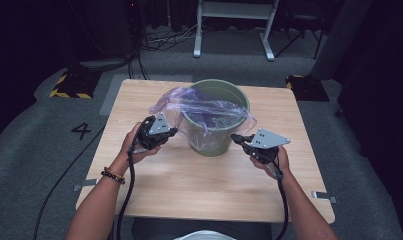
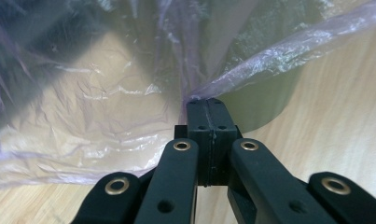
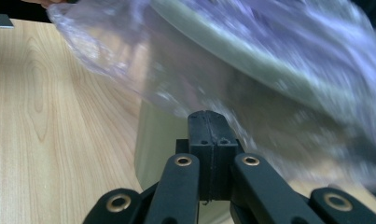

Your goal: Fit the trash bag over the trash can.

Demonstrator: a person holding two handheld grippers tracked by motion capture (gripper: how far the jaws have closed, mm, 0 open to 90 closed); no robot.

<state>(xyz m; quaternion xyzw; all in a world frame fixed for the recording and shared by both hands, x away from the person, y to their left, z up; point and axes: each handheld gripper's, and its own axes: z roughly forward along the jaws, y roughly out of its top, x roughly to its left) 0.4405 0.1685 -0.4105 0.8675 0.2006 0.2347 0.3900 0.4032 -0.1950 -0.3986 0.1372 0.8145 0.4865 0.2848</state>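
A green bucket stands upright at the middle of the wooden table. A thin purple plastic bag lies loosely over its rim and spills to the left. My left gripper is just left of the bucket, shut on the bag's edge. In the left gripper view the film bunches into the closed tips, with the bucket wall behind. My right gripper is against the bucket's right side. Its tips are closed where the blurred film hangs over the bucket.
Bare table lies in front of the bucket, toward the person. Beyond the far edge, a white metal frame stands on the grey floor. Yellow-and-black striped blocks sit near both far corners. Cables trail from both grippers off the near edge.
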